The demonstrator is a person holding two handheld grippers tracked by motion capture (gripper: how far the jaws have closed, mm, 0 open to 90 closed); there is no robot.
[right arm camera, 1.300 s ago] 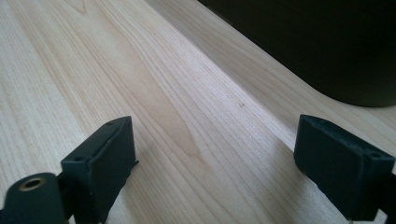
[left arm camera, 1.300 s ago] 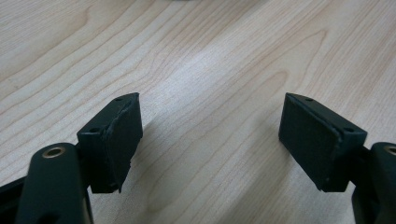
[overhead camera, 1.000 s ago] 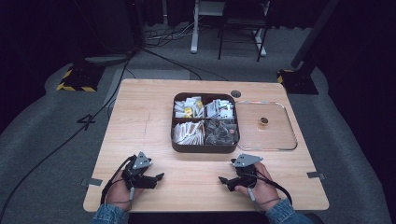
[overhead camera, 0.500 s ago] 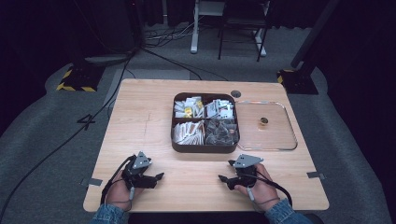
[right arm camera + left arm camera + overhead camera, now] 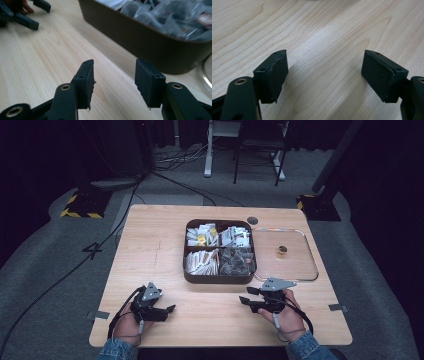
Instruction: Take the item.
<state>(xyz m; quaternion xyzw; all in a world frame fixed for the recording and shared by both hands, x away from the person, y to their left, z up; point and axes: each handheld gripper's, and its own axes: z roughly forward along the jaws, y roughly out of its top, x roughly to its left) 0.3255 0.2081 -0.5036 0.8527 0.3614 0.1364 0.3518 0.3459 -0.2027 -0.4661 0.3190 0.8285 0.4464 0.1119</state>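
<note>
A: Where is free room on the table [image 5: 150, 245]?

B: The whole left part is bare wood; so is the near strip between the left gripper [image 5: 167, 310] and the right gripper [image 5: 245, 296].

A: What stands in the way?

B: A dark compartment box [image 5: 220, 279] full of packets sits mid-table, just ahead of the right gripper; touching its right side lies a clear tray [image 5: 310, 262] holding a small brown piece [image 5: 282, 250]; the far edge behind both stays open.

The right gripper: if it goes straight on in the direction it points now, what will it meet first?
Probably the dark side wall of the brown divided tray. The right gripper holds nothing between its jaws, which have just been closing, and bare table lies ahead. Depth is hard to judge; it may pass the tray's near corner.
</note>
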